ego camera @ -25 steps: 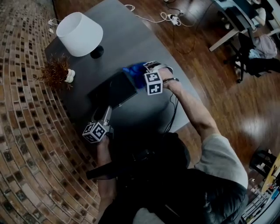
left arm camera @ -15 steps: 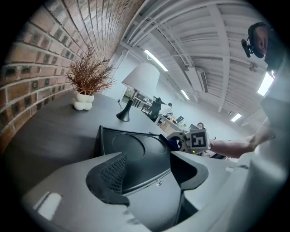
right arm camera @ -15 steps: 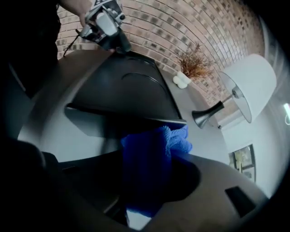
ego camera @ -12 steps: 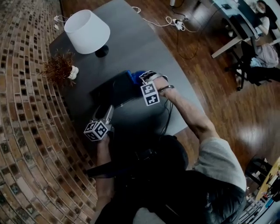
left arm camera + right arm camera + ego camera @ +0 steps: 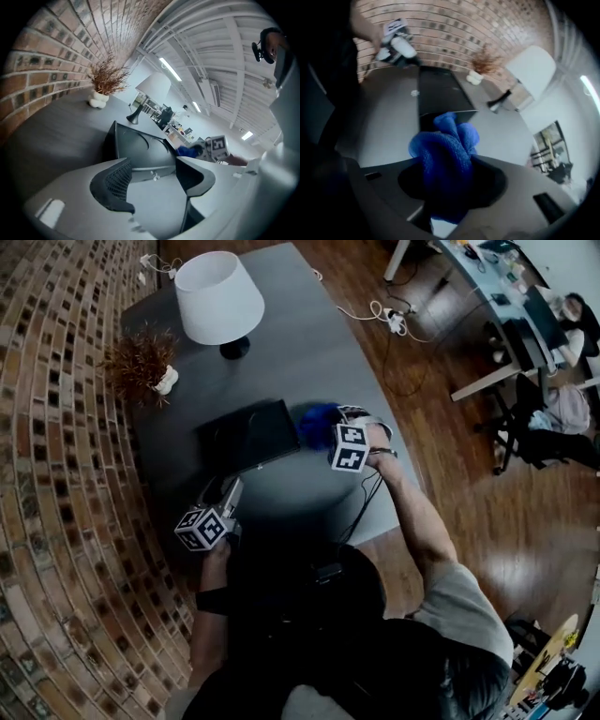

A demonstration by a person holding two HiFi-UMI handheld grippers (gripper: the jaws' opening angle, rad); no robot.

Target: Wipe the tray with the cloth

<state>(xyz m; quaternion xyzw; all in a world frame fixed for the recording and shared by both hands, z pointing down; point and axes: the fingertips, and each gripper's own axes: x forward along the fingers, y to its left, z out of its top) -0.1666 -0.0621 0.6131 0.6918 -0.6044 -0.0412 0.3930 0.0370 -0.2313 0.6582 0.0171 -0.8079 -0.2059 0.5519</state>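
— State of the left tongs?
— Spread apart, gripping nothing; aimed at the black tray, just ahead of the tips.
— And the right tongs?
— Clamped on the blue cloth; bunched between the jaws, bulging out in front.
— Cloth touching the tray?
— Hard to tell; held at the tray end nearest the right tongs; tray flat on the grey table, between both tongs; white lamp and dried plant beyond, well apart from either.
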